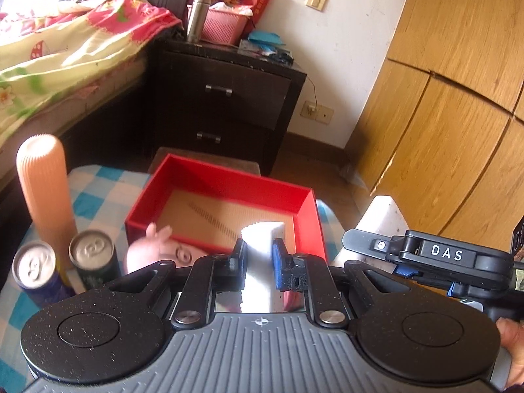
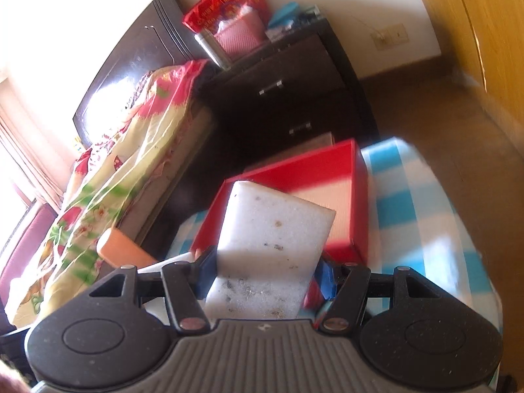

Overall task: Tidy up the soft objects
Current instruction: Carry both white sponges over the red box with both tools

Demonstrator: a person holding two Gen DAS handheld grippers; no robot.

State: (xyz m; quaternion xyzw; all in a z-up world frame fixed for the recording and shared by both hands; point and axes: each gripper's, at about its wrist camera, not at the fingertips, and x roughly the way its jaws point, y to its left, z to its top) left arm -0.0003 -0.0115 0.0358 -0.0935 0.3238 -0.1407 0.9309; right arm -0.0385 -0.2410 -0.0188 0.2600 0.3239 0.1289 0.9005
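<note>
My left gripper (image 1: 260,253) is shut on a white foam block (image 1: 262,242), held edge-on just above the near wall of an open red box (image 1: 226,177) with a tan floor. A pink pig plush (image 1: 157,252) lies against the box's near left corner. My right gripper (image 2: 267,263) is shut on a larger, speckled white sponge (image 2: 271,226), held tilted over the near edge of the same red box (image 2: 357,177). In the left wrist view the right gripper (image 1: 425,255) and its sponge (image 1: 384,213) show at the right.
A blue-and-white checked cloth (image 1: 98,180) covers the table. A ribbed orange cylinder (image 1: 46,190) and two drink cans (image 1: 93,255) stand at the left. A dark nightstand (image 1: 226,98), a bed with a floral quilt (image 1: 65,49) and a wooden wardrobe (image 1: 458,98) lie beyond.
</note>
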